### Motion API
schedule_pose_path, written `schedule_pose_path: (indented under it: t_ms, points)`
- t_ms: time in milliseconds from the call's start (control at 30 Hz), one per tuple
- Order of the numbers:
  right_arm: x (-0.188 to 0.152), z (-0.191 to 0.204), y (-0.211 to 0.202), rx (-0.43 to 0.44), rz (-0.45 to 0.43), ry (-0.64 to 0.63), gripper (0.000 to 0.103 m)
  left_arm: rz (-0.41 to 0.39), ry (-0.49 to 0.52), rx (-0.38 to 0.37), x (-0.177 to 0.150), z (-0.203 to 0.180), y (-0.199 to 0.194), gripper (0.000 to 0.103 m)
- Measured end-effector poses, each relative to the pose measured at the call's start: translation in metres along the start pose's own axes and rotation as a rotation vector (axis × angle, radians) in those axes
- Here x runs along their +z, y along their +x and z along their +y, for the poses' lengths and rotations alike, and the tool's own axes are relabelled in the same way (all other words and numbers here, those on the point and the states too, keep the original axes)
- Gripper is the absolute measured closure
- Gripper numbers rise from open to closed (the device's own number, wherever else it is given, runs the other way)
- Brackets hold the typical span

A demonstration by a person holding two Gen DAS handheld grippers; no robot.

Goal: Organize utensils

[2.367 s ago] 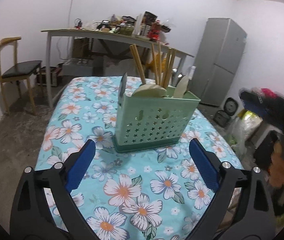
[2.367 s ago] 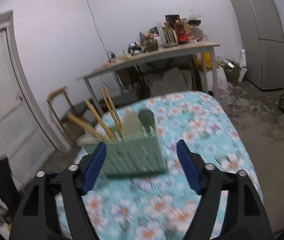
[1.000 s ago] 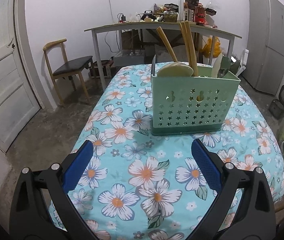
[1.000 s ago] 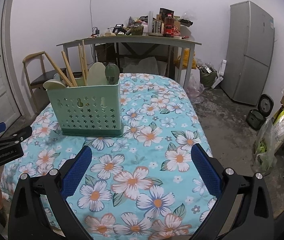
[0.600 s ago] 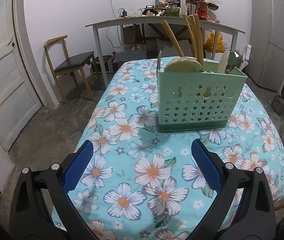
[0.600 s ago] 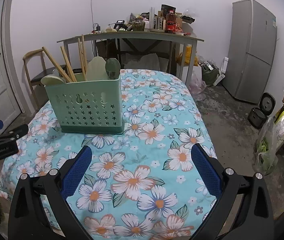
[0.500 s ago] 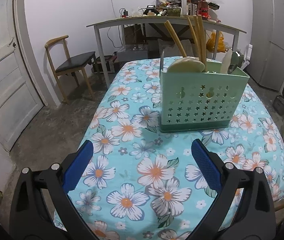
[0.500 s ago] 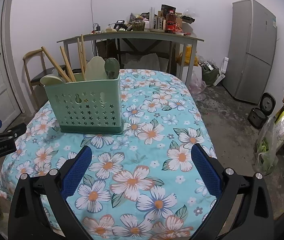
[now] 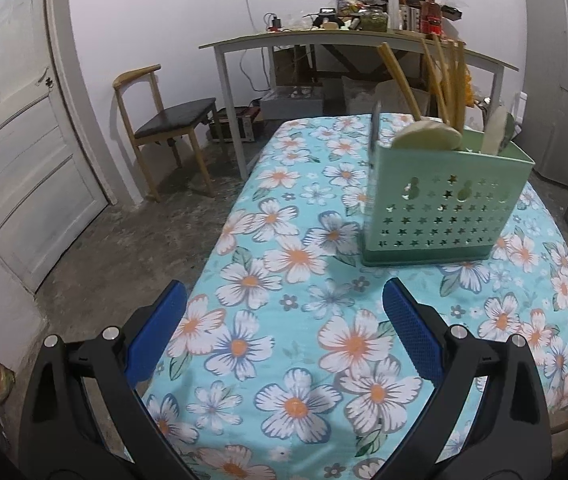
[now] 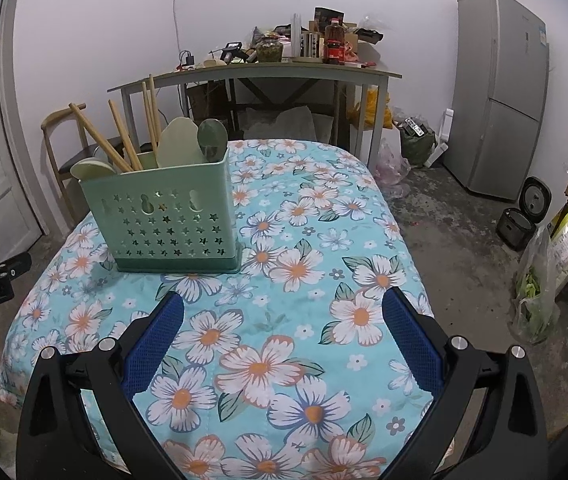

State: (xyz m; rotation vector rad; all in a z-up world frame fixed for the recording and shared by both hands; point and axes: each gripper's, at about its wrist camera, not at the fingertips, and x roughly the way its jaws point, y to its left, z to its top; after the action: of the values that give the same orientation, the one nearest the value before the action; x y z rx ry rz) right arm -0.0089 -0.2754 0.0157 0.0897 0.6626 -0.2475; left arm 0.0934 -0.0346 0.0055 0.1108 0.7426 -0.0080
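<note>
Holding a pair of tongs in each hand, we have both spread wide with nothing between the blue pads. Our left gripper (image 9: 284, 320) hangs over the near left edge of the table (image 9: 324, 360), one pad over the floor and one over the cloth. Our right gripper (image 10: 284, 328) hangs over the near middle of the same table, above the flowered turquoise cloth (image 10: 284, 360). From the right view, a tip of the left gripper shows at the far left edge of the frame.

Ahead of both stands the rack (image 9: 440, 216), a pale green plastic box with star-shaped holes, upright on the cloth. It sits well apart from either gripper, to the right in the left view and to the left in the right view. Utensils stand in it: wooden chopsticks (image 10: 123, 140) leaning at angles, pale spatulas (image 10: 177, 142), a dark green spoon (image 10: 212, 140), and a thin dark blade (image 9: 375, 128) at one end.

Beyond the table we see a wooden chair (image 9: 163, 120), a white door (image 9: 15, 160), a cluttered desk (image 10: 263, 72) against the wall, and a grey fridge (image 10: 500, 92) to the right.
</note>
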Motion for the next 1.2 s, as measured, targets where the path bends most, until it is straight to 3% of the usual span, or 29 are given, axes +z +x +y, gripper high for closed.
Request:
schedule_pose_path:
  t_ms: [1200]
  points:
    - [-0.002, 0.005, 0.001, 0.021, 0.009, -0.011, 0.006, 0.065, 0.009, 0.046, -0.008, 0.006, 0.011, 0.008]
